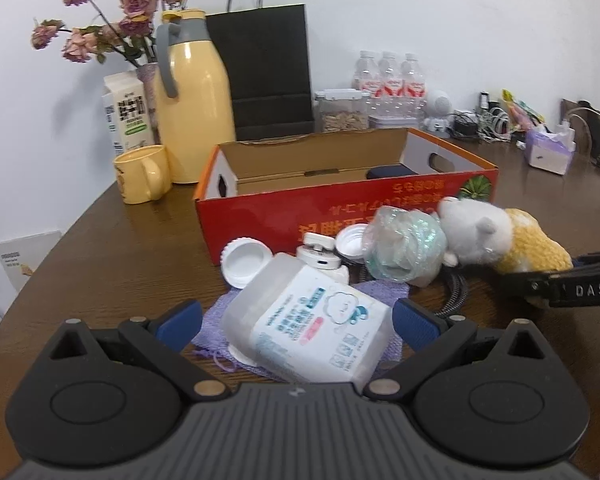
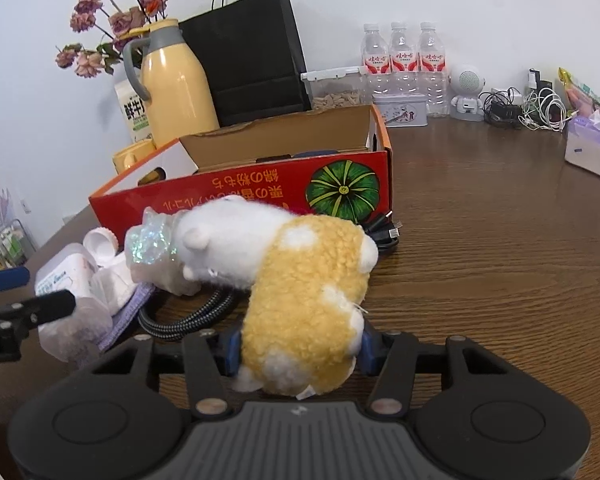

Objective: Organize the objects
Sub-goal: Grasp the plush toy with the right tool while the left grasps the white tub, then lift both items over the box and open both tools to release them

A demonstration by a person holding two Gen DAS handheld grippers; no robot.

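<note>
1. Reading "DAS" on the right gripper's (image 2: 300,350) black finger in the left wrist view; the red cardboard box (image 2: 260,192) carries upside-down print and a green pumpkin picture.
2. The right gripper's blue pads clamp the yellow-and-white plush toy (image 2: 300,280), directly before it.
3. The left gripper (image 1: 296,320) stands apart, the toppled white labelled jar (image 1: 312,320) between its fingers; whether the right pad touches it is unclear.
</note>
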